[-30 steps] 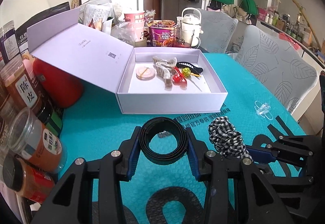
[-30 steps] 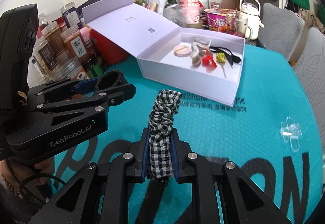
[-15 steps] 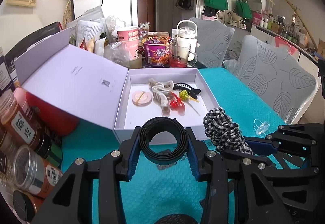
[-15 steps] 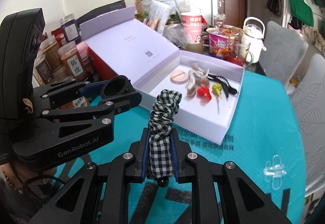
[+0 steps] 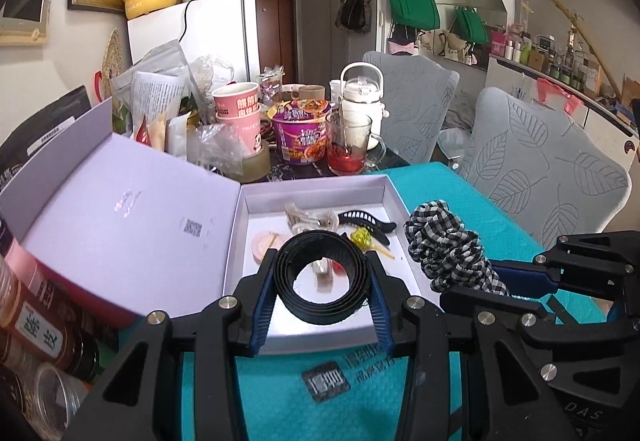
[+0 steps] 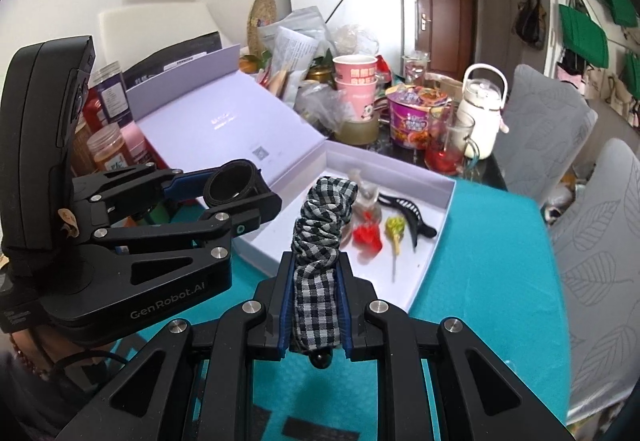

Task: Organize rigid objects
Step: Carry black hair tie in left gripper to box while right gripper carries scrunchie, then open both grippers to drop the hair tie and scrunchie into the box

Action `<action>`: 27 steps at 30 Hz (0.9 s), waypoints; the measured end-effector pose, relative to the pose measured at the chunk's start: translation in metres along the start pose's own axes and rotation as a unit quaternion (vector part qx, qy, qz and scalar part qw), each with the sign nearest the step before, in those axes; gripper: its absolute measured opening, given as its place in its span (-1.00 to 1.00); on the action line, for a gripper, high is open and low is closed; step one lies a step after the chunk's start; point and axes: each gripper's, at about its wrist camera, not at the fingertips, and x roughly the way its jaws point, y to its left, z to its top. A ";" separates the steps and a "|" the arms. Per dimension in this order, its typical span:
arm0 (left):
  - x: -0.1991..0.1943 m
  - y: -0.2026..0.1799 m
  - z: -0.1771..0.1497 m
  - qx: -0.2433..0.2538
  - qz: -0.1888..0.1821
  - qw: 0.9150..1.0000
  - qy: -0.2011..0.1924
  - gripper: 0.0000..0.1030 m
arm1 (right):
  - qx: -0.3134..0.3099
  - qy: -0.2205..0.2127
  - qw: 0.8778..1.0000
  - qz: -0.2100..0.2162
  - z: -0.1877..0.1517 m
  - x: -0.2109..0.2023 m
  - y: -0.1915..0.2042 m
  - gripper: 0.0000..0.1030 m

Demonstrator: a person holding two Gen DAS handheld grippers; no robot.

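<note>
My left gripper [image 5: 320, 297] is shut on a black coiled ring [image 5: 322, 308] and holds it above the near edge of the open white box [image 5: 320, 337]. My right gripper [image 6: 316, 301] is shut on a black-and-white checked scrunchie [image 6: 320, 241], held over the box's near corner [image 6: 420, 281]. In the box lie a black hair clip [image 6: 404, 207], a red clip [image 6: 366, 235], a yellow-green pin [image 6: 394, 227], a clear claw clip [image 5: 308, 219] and a round pink piece [image 5: 264, 243]. The left gripper and ring also show in the right wrist view [image 6: 232, 187].
The box lid [image 5: 120, 225] leans open to the left against jars [image 5: 40, 333]. Behind the box stand noodle cups [image 5: 304, 133], a glass mug [image 5: 348, 149], a white kettle [image 5: 362, 93] and bags. Two grey chairs [image 5: 540, 169] stand at the right. The table has a teal mat [image 5: 320, 401].
Both grippers have risen and moved forward with their objects, from over the teal mat to over the near part of the box. Both grips are unchanged.
</note>
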 end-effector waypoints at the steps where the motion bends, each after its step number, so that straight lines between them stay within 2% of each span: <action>1: 0.002 0.001 0.004 0.000 0.000 1.000 -0.001 -0.20 | 0.001 -0.002 1.000 0.000 0.003 0.001 -0.002 -0.63; 17: 0.047 0.021 0.047 -0.007 0.018 1.000 -0.017 -0.20 | 0.006 -0.017 1.000 0.001 0.045 0.034 -0.034 -0.63; 27: 0.086 0.035 0.048 -0.022 0.025 0.999 0.006 -0.20 | 0.028 -0.023 0.999 0.001 0.061 0.066 -0.053 -0.63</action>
